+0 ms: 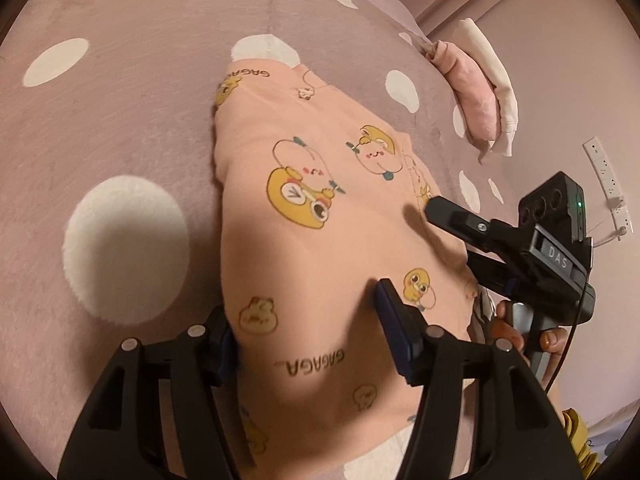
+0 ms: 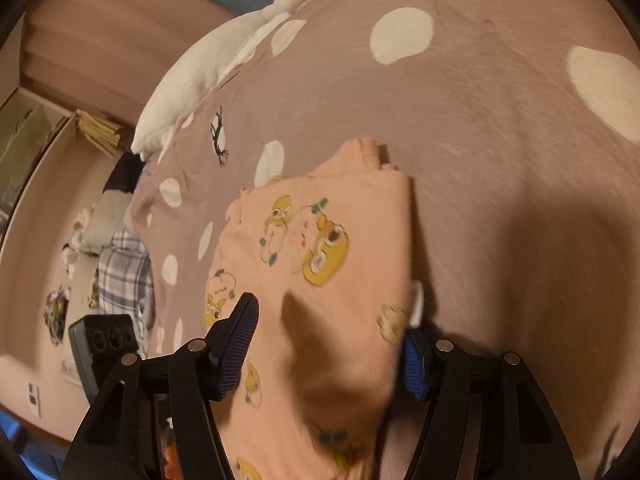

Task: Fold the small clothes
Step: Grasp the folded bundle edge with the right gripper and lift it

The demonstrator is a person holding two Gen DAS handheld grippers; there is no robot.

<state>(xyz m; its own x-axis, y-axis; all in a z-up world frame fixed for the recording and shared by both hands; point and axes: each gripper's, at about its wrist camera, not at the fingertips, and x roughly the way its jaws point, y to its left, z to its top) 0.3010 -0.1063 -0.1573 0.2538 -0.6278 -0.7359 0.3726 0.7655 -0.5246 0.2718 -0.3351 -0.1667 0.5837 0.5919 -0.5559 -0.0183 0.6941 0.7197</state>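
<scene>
Spotted bedspread (image 1: 120, 120): peach garment (image 1: 320, 208) (cartoon-printed) between both open tongs.

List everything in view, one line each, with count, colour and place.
Printed garment: one, peach with yellow cartoons, on the bedspread between both grippers.
Bedspread: one, mauve with white spots, underneath everything.
Folded clothes: small pile, pink and cream, far right edge.
Plush toy: one, white, far bed edge.
Wall sockets: white, right wall.
Left gripper: black, blue pads, open astride the garment.
Right gripper: same, open.
Hand: on the right gripper's handle.
</scene>
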